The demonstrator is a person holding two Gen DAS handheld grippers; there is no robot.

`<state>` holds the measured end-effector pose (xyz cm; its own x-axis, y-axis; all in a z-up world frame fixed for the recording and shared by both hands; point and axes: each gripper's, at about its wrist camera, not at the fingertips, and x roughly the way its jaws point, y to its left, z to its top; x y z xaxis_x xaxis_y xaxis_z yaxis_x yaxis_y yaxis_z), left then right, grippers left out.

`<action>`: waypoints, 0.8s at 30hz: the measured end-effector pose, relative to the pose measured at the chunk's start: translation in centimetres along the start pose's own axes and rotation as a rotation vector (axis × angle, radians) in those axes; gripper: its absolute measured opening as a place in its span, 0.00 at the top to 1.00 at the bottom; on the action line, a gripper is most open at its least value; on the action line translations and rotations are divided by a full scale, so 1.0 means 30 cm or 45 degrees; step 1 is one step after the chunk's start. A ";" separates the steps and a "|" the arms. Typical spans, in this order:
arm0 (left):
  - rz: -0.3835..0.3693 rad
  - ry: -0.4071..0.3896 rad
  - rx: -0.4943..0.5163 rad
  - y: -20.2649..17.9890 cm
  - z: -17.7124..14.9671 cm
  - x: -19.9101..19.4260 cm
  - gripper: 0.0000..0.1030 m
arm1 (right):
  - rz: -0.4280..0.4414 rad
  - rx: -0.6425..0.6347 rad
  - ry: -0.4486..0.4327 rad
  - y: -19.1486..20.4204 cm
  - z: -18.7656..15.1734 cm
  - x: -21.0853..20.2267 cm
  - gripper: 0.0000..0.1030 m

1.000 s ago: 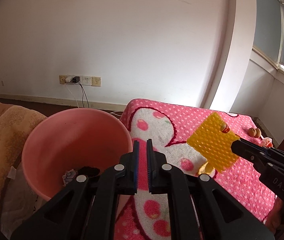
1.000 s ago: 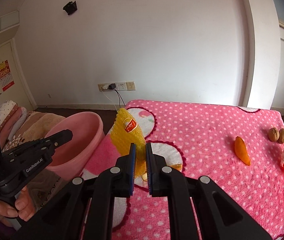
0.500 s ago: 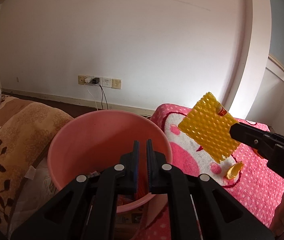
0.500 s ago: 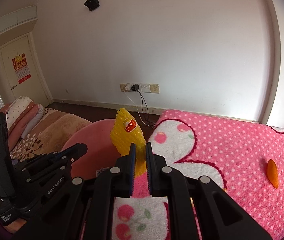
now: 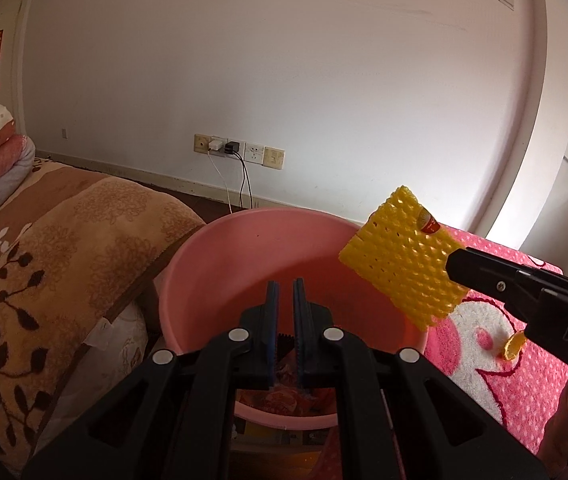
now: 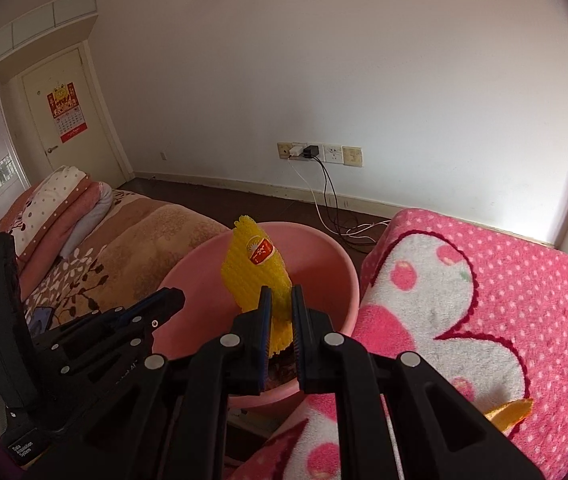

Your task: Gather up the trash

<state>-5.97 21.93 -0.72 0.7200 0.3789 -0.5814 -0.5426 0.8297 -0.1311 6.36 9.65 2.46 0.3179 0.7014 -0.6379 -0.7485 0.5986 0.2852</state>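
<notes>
My right gripper (image 6: 281, 294) is shut on a yellow foam fruit net (image 6: 254, 270) with a red sticker and holds it over the pink plastic bucket (image 6: 338, 280). In the left wrist view the net (image 5: 404, 268) hangs above the bucket's right rim (image 5: 188, 264), with the right gripper's finger (image 5: 484, 274) coming in from the right. My left gripper (image 5: 285, 292) is shut and empty, pointing into the bucket. Wrappers lie in the bucket bottom (image 5: 284, 394). Orange peel pieces (image 6: 508, 410) lie on the pink blanket.
A pink polka-dot blanket (image 6: 484, 280) covers the surface to the right. A brown floral blanket (image 5: 64, 248) and folded bedding (image 6: 60, 200) lie to the left. Wall sockets with cables (image 6: 312, 154) are behind the bucket. Another peel (image 5: 514, 346) lies on the blanket.
Both grippers have swung left from the pink blanket towards the bucket. The right gripper has carried the yellow net from over the blanket to over the bucket.
</notes>
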 end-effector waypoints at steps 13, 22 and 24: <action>-0.094 0.014 -0.039 0.063 -0.010 0.013 0.94 | -0.001 -0.006 0.070 0.032 -0.021 0.098 0.89; -0.131 0.019 -0.098 0.092 -0.002 0.015 0.61 | -0.015 0.011 0.068 0.011 -0.028 0.100 0.60; -0.130 0.013 -0.098 0.094 0.003 0.012 0.61 | -0.019 0.017 0.064 0.005 -0.029 0.097 0.60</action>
<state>-7.20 24.46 -1.22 0.7693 0.2895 -0.5696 -0.4982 0.8299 -0.2512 6.66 11.43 0.01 0.2989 0.6724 -0.6771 -0.7362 0.6140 0.2847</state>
